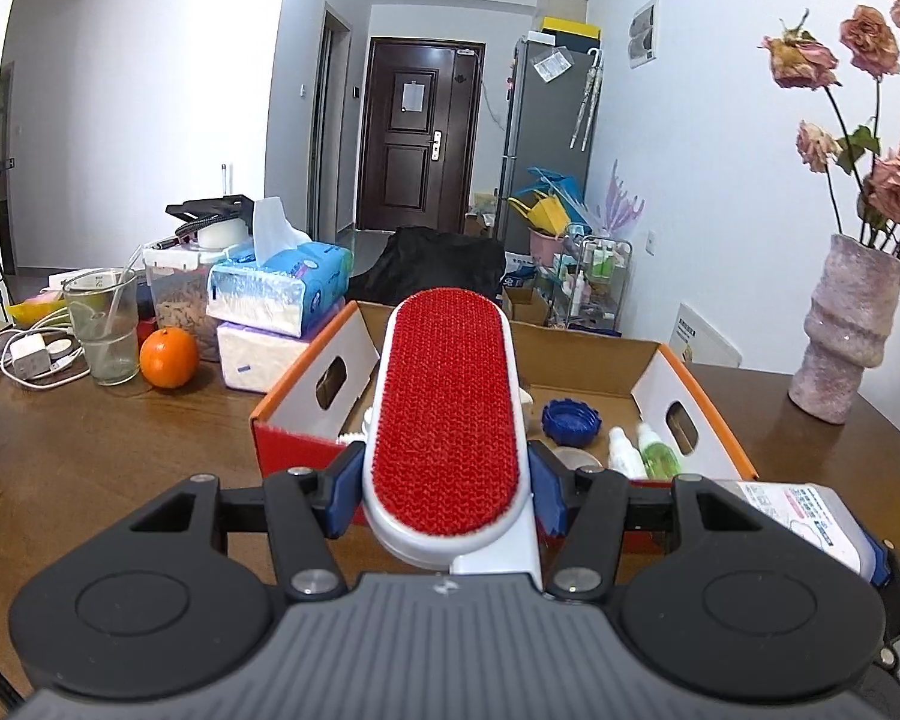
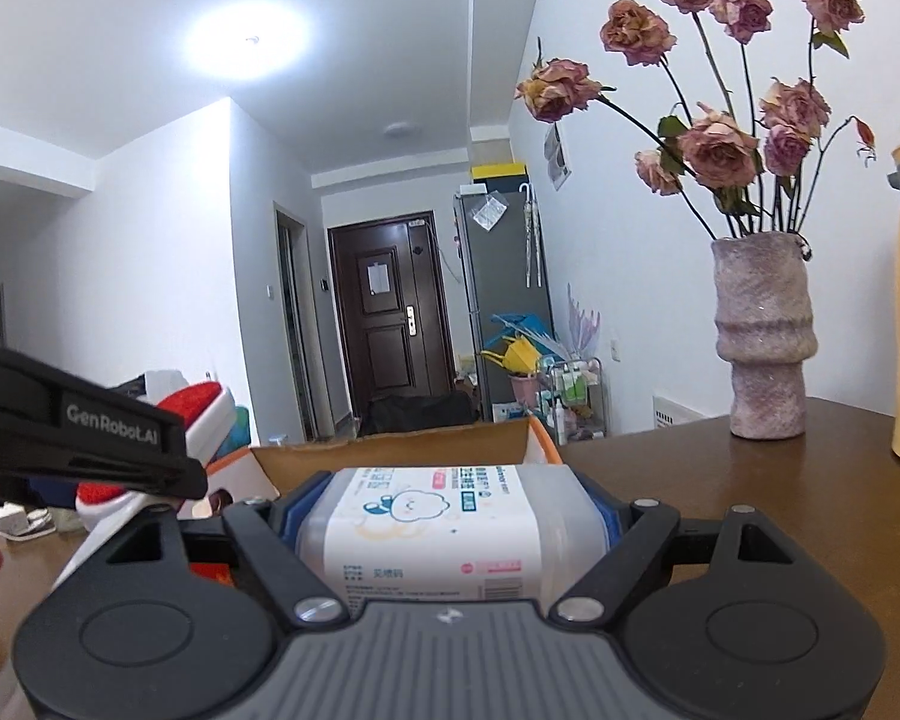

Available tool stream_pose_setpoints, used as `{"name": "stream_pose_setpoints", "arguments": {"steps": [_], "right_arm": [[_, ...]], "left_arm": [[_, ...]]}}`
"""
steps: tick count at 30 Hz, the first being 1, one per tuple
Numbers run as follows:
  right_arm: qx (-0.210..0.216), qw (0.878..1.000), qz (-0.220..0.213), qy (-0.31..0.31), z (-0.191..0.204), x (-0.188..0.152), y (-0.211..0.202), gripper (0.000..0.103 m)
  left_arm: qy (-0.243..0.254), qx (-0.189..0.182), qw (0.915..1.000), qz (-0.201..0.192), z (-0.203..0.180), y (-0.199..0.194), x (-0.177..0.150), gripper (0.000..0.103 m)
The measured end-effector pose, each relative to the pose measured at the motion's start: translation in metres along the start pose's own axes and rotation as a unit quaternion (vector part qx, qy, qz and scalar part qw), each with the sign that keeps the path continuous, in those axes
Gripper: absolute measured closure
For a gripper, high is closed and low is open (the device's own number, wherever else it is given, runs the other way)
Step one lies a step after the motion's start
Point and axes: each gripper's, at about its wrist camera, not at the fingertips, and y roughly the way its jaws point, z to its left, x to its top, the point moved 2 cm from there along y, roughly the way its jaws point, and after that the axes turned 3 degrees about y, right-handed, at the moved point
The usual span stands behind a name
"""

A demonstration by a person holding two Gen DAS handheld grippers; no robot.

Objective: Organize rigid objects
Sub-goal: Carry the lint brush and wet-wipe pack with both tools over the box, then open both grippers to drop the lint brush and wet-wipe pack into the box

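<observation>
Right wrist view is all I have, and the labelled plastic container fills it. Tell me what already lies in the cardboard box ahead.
Observer: A blue ridged plastic cap lies on the floor of the orange-edged cardboard box.
Operator: Report anything beside it.
Observer: Two small bottles, one white and one green, lie near the right wall.
Operator: Say what the left hand-held gripper carries.
Observer: The left hand-held gripper is shut on a white lint brush with a red fabric face, pointing over the box.
Operator: Check the table left of the box.
Observer: A round orange fruit sits beside a clear drinking glass.
</observation>
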Motion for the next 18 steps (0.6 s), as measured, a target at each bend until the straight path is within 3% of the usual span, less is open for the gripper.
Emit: {"name": "stream_pose_setpoints", "arguments": {"steps": [18], "right_arm": [[0.016, 1.000, -0.005, 0.007, 0.000, 0.024, 0.084, 0.021]], "left_arm": [[-0.010, 0.016, 0.9997, -0.013, 0.004, 0.075, 0.051, 0.046]]}}
